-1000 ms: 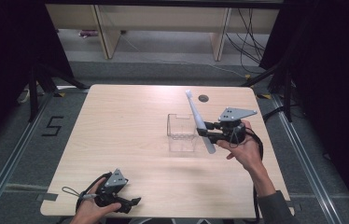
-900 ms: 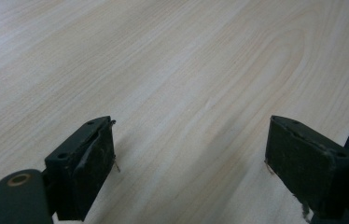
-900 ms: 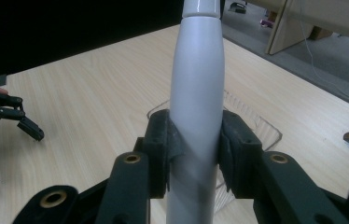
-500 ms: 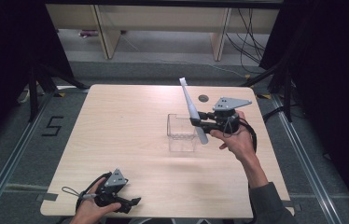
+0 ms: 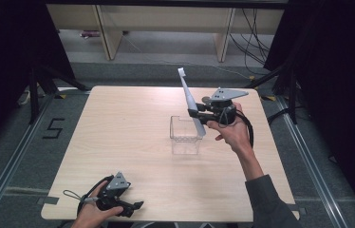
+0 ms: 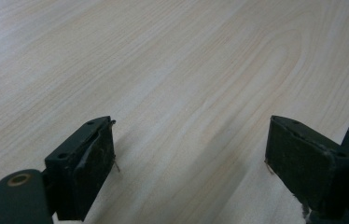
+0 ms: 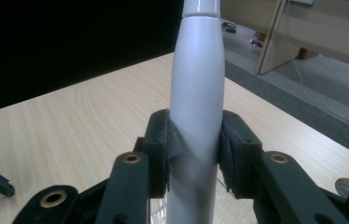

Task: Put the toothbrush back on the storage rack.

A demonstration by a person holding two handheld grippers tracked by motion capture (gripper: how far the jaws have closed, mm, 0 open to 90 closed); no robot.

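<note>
Right hand-held gripper (image 5: 198, 115) clamped tight on white electric toothbrush (image 5: 191, 100), brush end tilted toward 11 o'clock, lower end over clear plastic box (image 5: 185, 137) mid-bench (image 5: 118, 133). Left hand-held gripper (image 5: 135, 207) wide open, holding nothing, 7 o'clock corner.

bare tabletop (image 5: 128, 137) left, clear box (image 5: 185, 135) centre
</note>
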